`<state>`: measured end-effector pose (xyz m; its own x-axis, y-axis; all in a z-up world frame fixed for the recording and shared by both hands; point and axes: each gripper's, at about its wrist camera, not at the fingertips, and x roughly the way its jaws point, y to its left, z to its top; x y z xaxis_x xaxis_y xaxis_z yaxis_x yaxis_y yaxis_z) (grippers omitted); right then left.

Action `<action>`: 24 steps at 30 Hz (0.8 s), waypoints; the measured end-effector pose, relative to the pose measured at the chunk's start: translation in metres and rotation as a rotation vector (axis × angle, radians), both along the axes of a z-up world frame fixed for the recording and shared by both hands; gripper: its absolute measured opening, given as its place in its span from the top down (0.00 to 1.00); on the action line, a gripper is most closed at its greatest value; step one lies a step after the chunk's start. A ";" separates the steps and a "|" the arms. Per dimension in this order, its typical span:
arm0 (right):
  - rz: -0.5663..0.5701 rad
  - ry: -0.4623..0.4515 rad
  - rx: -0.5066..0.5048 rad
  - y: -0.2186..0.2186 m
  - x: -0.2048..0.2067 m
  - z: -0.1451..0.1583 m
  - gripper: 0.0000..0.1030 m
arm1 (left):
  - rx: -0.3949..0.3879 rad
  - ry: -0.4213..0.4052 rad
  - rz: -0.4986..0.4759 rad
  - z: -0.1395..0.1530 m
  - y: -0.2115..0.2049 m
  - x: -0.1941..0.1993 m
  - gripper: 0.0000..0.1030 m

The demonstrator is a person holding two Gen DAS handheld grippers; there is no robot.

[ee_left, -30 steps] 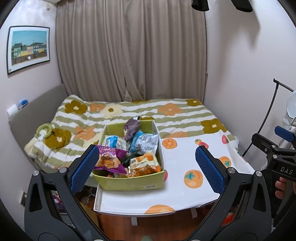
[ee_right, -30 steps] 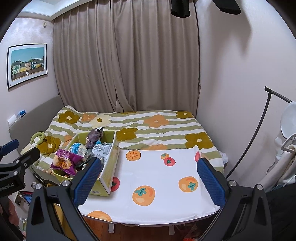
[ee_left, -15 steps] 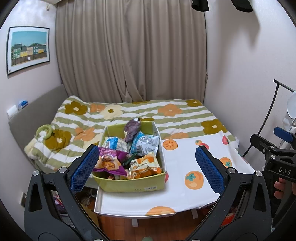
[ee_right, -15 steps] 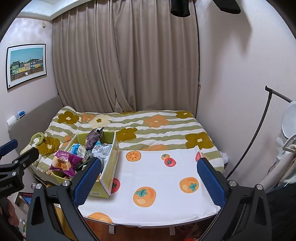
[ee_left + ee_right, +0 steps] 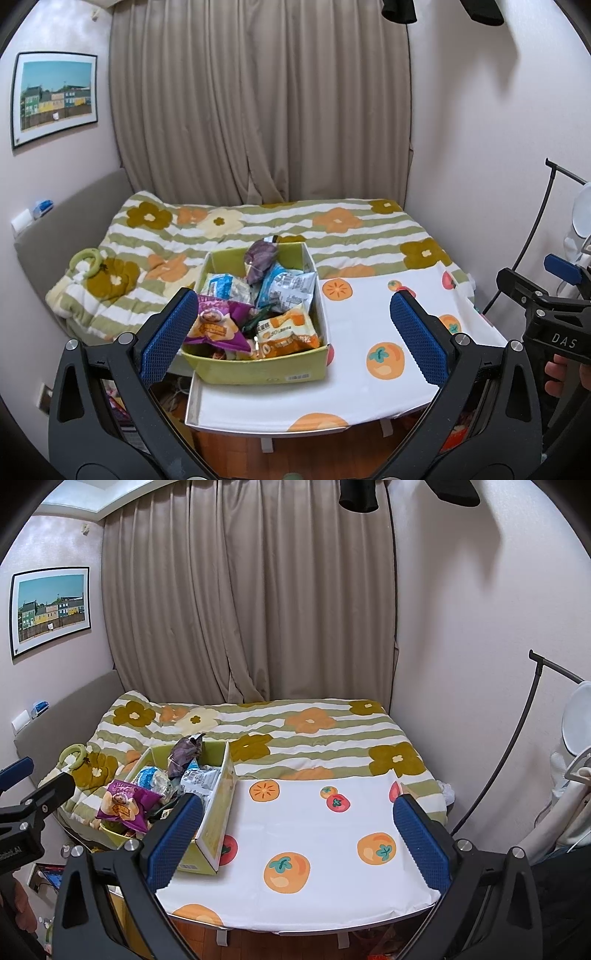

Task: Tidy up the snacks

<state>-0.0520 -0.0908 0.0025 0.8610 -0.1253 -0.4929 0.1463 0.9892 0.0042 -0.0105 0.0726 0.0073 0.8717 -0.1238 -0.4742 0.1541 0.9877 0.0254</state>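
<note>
Snack packets fill an olive-green cardboard box (image 5: pixel 258 371) at the left end of a white table with an orange-fruit cloth (image 5: pixel 354 369). Left gripper (image 5: pixel 293 328) and right gripper (image 5: pixel 297 830) hover short of it, jaws wide apart, both empty.

Table (image 5: pixel 317 834) right of the green box (image 5: pixel 258 369) lies bare, giving unobstructed passage. Box occupies the left end, heaped with snack packets (image 5: pixel 258 306). Bed (image 5: pixel 314 731) borders the far edge.
</note>
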 end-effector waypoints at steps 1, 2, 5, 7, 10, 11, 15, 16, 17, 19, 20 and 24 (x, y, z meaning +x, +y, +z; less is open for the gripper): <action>-0.001 0.001 0.001 0.000 0.000 0.000 0.00 | 0.001 0.000 0.000 0.000 0.000 0.000 0.00; -0.001 0.001 0.002 0.000 0.001 0.000 0.00 | 0.002 0.000 0.001 -0.001 0.000 0.001 0.00; -0.001 0.001 0.000 0.000 0.001 0.000 0.00 | 0.000 0.000 -0.002 0.000 0.000 0.001 0.00; -0.001 0.001 0.000 -0.001 0.001 0.000 0.00 | 0.002 0.000 -0.003 0.000 0.000 0.001 0.00; -0.003 0.002 0.001 -0.001 0.002 -0.001 0.00 | 0.011 -0.015 0.006 -0.001 0.000 -0.003 0.00; -0.005 0.003 0.001 -0.001 0.002 -0.002 0.00 | 0.016 -0.017 0.006 -0.001 0.000 -0.003 0.00; -0.006 0.004 0.000 -0.002 0.004 -0.003 0.00 | 0.019 -0.018 0.003 -0.002 0.001 -0.001 0.00; -0.005 0.004 0.000 -0.002 0.004 -0.003 0.00 | 0.017 -0.017 0.003 -0.003 0.002 0.000 0.00; -0.006 0.004 0.000 -0.001 0.004 -0.003 0.00 | 0.015 -0.014 0.004 -0.003 0.003 0.002 0.00; -0.007 0.008 -0.004 0.000 0.007 -0.004 0.00 | 0.018 -0.012 0.005 -0.004 0.003 0.004 0.00; -0.008 0.010 -0.005 0.000 0.009 -0.004 0.00 | 0.018 -0.011 0.004 -0.004 0.004 0.006 0.00; -0.011 0.021 -0.011 0.006 0.018 -0.004 0.00 | 0.008 -0.013 -0.002 -0.005 0.012 0.017 0.00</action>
